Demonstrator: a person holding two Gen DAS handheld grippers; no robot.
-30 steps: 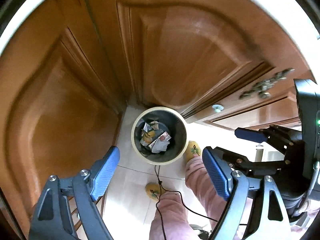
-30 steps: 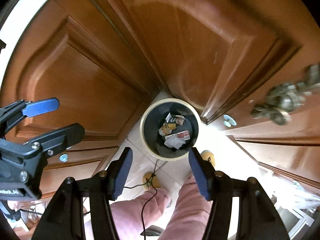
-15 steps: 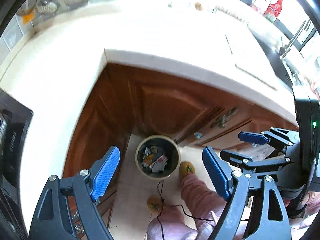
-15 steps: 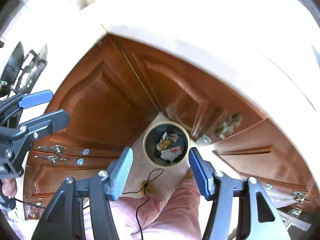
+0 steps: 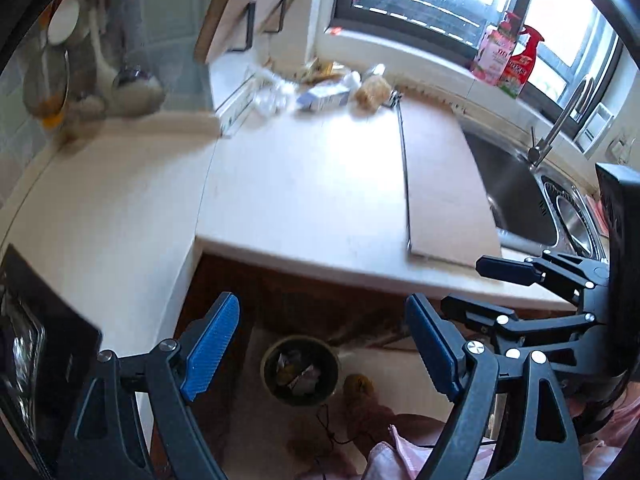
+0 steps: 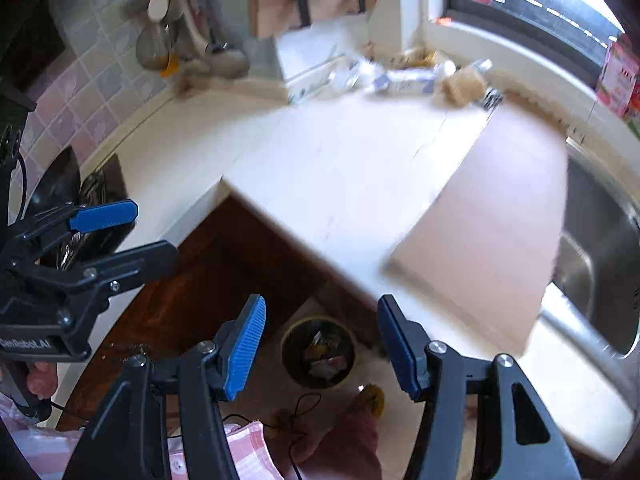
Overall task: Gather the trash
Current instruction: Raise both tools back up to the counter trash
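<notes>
A round bin [image 5: 301,372] with wrappers inside stands on the floor below the counter corner; it also shows in the right wrist view [image 6: 318,353]. Loose trash lies at the far back of the white counter: a blue-white carton [image 5: 322,100], a crumpled brown wrapper [image 5: 374,90] and clear plastic [image 5: 272,98]. The carton [image 6: 402,79] and the brown wrapper [image 6: 464,82] show in the right wrist view too. My left gripper [image 5: 324,346] is open and empty, high above the bin. My right gripper [image 6: 322,346] is open and empty beside it.
A pale cutting board [image 5: 440,184] lies on the counter [image 5: 304,200] by the steel sink [image 5: 516,196] and tap [image 5: 560,120]. Red-pink packages [image 5: 506,56] stand on the window sill. Ladles hang on the tiled wall [image 6: 168,40]. A black hob [image 5: 24,344] is at left.
Both grippers have risen from just above the bin by the cabinet doors to above counter height and tilted up, so the counter, sink and window have come into view. Both stayed open.
</notes>
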